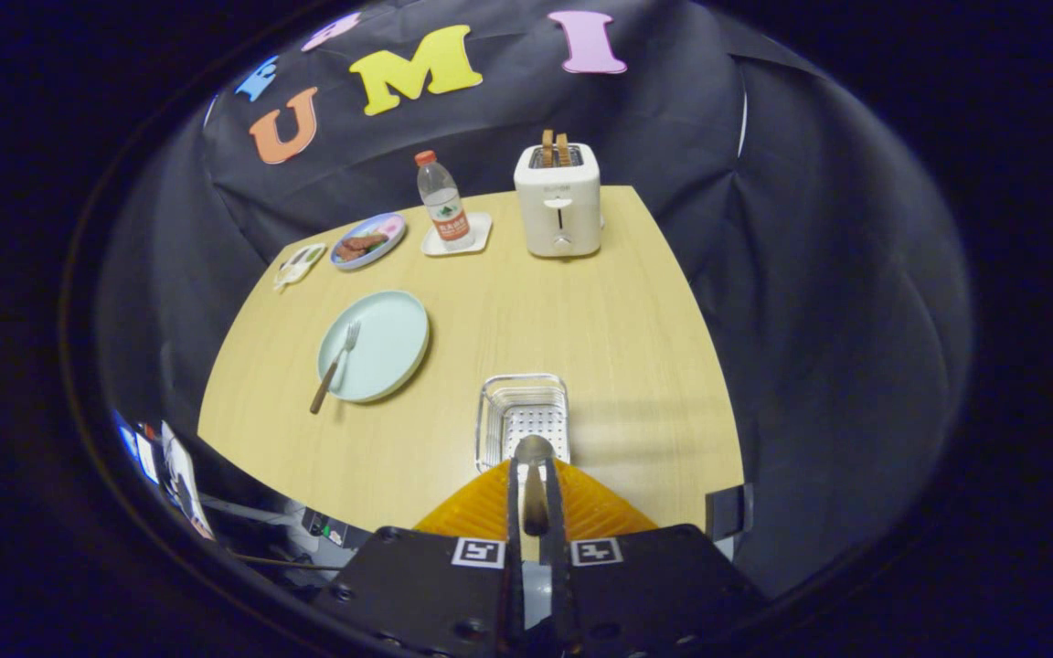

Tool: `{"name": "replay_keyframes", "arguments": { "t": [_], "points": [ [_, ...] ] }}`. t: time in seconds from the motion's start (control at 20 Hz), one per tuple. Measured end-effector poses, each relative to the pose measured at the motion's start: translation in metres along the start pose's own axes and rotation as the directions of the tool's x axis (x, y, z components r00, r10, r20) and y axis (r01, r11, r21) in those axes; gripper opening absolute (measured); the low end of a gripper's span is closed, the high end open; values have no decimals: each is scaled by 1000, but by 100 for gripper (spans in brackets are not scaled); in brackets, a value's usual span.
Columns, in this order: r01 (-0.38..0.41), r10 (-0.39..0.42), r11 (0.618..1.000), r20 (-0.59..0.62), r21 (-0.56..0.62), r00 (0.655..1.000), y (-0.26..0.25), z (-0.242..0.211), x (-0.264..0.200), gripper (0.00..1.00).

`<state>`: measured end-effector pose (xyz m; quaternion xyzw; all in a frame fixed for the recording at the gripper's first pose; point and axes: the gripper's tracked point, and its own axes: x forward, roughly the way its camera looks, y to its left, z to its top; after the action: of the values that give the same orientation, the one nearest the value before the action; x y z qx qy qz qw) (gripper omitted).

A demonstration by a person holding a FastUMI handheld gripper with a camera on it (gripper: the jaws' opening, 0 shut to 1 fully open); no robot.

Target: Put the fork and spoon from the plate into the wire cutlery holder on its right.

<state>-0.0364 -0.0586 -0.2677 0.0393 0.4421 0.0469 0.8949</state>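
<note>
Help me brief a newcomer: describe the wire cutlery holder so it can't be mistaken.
On the wooden table, look just ahead of the gripper, whose fingers clamp a spoon. The wire cutlery holder stands there, right of the pale plate: the one see-through metal basket.

My gripper point(534, 475) points forward and tilts downward, its two fingers drawn in close together with only a narrow gap between them. Both fingers press on the spoon point(533, 457), one on each side of its handle. The spoon's bowl stands up just past my fingertips, and the handle runs back between the fingers toward the gripper's body.
</note>
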Motion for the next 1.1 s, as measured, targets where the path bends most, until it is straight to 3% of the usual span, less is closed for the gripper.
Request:
{"name": "replay_keyframes", "arguments": {
  "t": [0.1,0.35,0.55,0.8,1.0,1.1],
  "points": [
    [-9,9,1000,5,-16,1000,7,6,1,17],
    [-10,11,997,18,-71,1000,37,20,5,40],
    [-43,48,991,37,-130,998,88,35,18,53],
    [-117,125,979,44,-167,991,162,46,49,81],
    [-139,140,979,-1,-151,990,212,41,79,99],
    [-135,132,981,-28,-137,991,230,36,98,97]
  ]
}}
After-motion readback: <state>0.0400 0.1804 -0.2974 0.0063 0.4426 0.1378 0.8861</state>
